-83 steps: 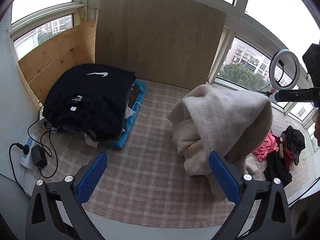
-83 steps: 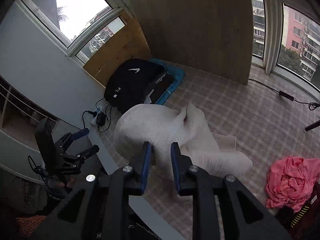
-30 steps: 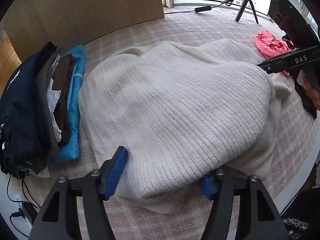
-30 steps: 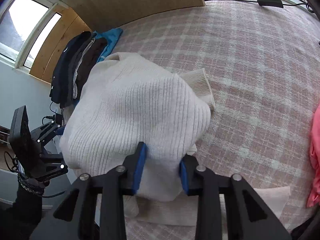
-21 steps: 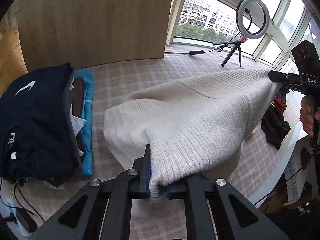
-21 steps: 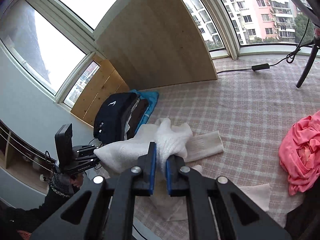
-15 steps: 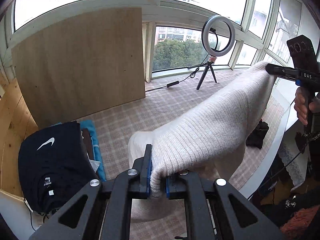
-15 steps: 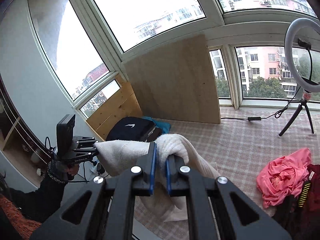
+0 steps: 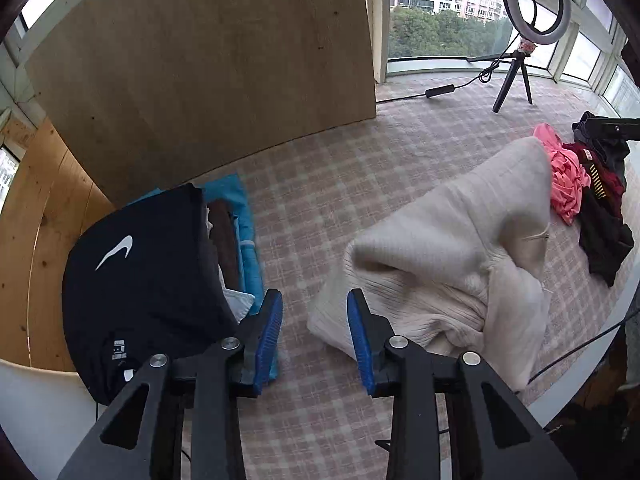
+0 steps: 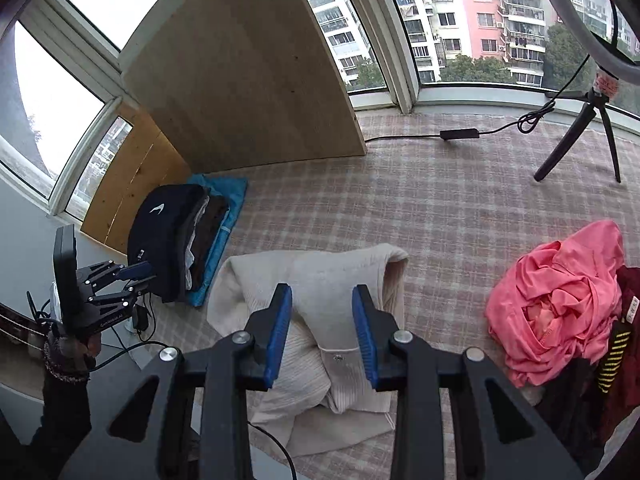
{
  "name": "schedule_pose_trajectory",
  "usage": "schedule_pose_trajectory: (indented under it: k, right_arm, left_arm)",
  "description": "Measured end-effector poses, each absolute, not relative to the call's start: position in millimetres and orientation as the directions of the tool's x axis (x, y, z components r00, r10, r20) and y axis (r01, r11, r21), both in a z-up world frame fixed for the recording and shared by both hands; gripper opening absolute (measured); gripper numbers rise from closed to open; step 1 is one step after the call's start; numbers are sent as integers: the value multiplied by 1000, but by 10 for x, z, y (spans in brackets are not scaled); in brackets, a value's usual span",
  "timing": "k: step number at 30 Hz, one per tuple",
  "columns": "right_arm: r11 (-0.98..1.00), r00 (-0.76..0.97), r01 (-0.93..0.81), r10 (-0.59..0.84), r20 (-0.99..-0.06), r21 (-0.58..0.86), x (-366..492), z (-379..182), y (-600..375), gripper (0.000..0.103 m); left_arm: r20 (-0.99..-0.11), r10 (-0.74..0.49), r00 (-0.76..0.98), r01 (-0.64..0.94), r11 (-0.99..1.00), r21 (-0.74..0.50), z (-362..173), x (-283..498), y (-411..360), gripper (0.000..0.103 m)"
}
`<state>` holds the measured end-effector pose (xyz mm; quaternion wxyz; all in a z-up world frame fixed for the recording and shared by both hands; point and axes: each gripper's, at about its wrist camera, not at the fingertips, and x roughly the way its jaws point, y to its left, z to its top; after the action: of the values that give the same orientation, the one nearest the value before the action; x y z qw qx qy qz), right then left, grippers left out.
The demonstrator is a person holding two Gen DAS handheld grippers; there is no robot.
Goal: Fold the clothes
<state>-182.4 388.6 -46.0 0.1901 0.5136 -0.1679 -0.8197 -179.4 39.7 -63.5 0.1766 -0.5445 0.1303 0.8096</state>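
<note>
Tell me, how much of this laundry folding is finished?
Done: a folded stack topped by a dark shirt sits at the left. In hand: nothing; the left gripper and right gripper are open above the cream sweater, which lies rumpled. Left: that sweater, plus the pink garment and dark clothes.

ahead of the right claw, whose arms are black with blue finger pads, lies a cream ribbed sweater on a pink-and-beige plaid cloth. to its right, a coral-pink garment beside dark red and black clothes. to its left, a black shirt with a white swoosh tops a stack on a teal cloth. beyond stands a light-brown wooden board.
</note>
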Motion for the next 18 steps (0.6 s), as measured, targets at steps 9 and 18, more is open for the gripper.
schedule_pose_trajectory:
  k: [9,18]
  right_arm:
    - [-878,-409,40,-450,-794,477,-924,-1132,4595,33]
    - [-864,-433,-19,-447,-783,503,-410,-1251,5098,44]
  left_arm:
    - [-947,284,-147,-645,-754,-126,-993,-1158,1897,52]
    - [-988,93,-126,-749,-662,33,-1646,-1421,2612,11]
